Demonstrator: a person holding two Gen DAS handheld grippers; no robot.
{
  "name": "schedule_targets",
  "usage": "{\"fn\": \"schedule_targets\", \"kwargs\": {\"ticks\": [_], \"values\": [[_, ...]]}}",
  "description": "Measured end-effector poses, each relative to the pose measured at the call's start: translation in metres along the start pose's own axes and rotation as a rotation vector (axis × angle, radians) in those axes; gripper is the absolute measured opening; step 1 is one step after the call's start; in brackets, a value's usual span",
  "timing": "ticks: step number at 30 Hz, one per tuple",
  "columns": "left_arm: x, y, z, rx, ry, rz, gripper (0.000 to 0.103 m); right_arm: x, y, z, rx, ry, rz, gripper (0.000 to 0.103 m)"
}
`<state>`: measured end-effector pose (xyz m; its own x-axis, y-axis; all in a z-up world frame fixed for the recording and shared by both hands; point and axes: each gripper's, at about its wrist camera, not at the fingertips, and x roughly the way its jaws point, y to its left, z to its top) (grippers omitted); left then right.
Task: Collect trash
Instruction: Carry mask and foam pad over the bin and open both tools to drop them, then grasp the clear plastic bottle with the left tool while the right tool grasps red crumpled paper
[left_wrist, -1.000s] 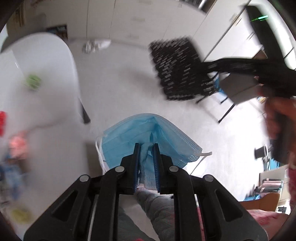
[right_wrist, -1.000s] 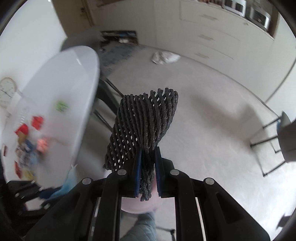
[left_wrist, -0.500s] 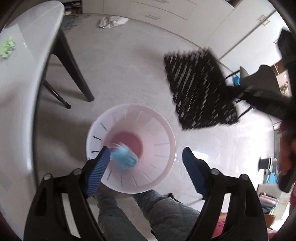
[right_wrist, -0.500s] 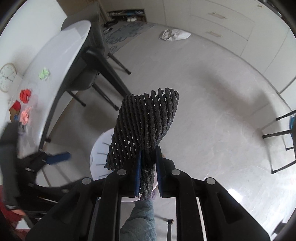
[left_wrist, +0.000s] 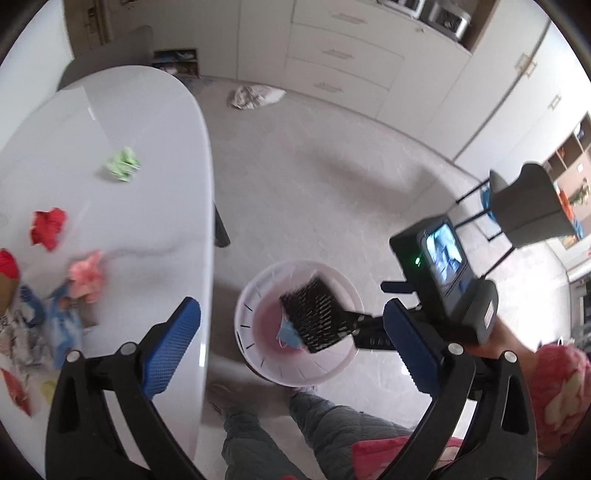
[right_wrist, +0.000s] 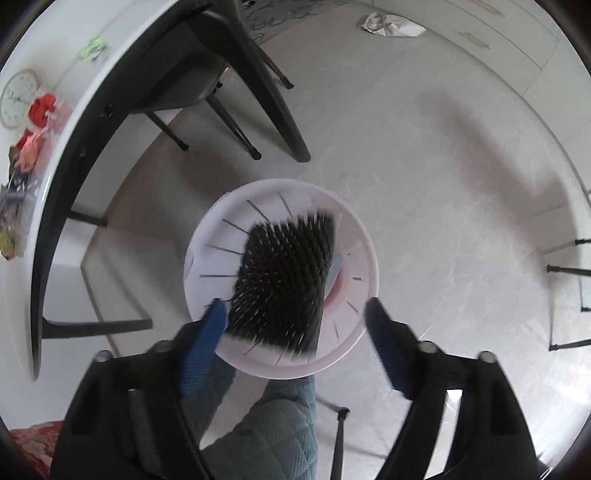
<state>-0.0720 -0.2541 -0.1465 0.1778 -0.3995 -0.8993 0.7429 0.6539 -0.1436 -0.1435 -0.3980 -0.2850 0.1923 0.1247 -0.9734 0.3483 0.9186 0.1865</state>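
Since both hang above the bin (right_wrist: 364, 258) | right gripper (right_wrist: 293, 347) spread, black mesh (right_wrist: 284, 284) dropping free | left gripper (left_wrist: 291, 354) spread, empty | litter remains on counter (left_wrist: 155, 206)

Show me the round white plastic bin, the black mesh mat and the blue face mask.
Round white plastic bin (right_wrist: 354, 236): right wrist view, far rim.
Black mesh mat (right_wrist: 284, 280): right wrist view, centre.
Blue face mask (left_wrist: 290, 334): left wrist view, exposed corner.

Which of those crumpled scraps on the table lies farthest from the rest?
The green scrap. It sits alone toward the table's far end, while the red scrap and pink scrap lie nearer the cluttered pile.
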Motion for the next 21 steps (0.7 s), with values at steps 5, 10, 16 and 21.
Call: {"fn": "schedule_targets", "kwargs": {"ticks": [5,10,16,21], "values": [[-0.041,0.017,-0.003,-0.04,-0.057,0.045,0.095,-0.04,0.021,0.015,-0.01,-0.074,-0.001,0.095],[-0.069,0.039,-0.008,-0.06,-0.125,0.088,0.095,-0.093,0.056,0.031,-0.07,-0.191,-0.023,0.1],[-0.102,0.074,-0.016,-0.103,-0.189,0.142,0.095,-0.138,0.099,0.049,-0.115,-0.289,-0.02,0.1],[-0.126,0.124,-0.024,-0.197,-0.23,0.197,0.095,-0.164,0.144,0.07,-0.165,-0.348,0.005,0.1]]}}
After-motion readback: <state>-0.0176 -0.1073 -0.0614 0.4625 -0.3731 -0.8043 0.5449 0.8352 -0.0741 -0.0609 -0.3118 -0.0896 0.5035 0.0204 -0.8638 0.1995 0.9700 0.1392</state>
